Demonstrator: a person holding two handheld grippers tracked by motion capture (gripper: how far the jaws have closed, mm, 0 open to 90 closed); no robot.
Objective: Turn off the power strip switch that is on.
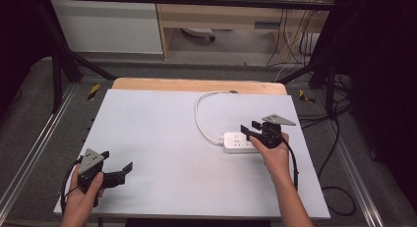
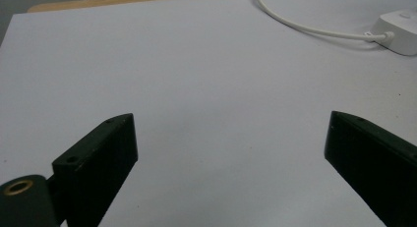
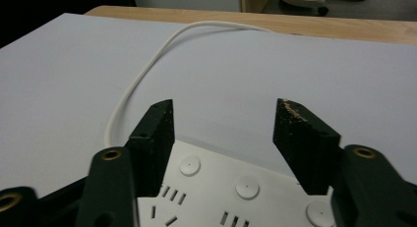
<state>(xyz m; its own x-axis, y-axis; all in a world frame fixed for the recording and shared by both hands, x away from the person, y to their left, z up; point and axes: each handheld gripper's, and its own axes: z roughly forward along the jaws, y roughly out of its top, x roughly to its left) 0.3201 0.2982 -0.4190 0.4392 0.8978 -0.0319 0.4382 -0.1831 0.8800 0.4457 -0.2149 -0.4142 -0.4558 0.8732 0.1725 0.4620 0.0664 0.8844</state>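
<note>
Your right tool (image 1: 252, 130) hangs with jaws apart over the white power strip (image 1: 238, 142) at the desk's (image 1: 162, 133) right side. Your left tool (image 1: 119, 165), jaws wide apart, sits near-left, well apart from it.

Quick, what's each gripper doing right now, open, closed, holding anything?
Left gripper: open, holding nothing, above bare table.
Right gripper: open, holding nothing, jaws above the white power strip.

A white sheet (image 1: 162, 138) covers the worktop (image 1: 196, 84), whose wooden edge shows along the far side. A white power strip (image 1: 238, 142) lies on the sheet, right of centre. Its white cord (image 1: 199, 116) loops toward the far edge. Black frame bars (image 1: 64, 45) surround the worktop.
</note>
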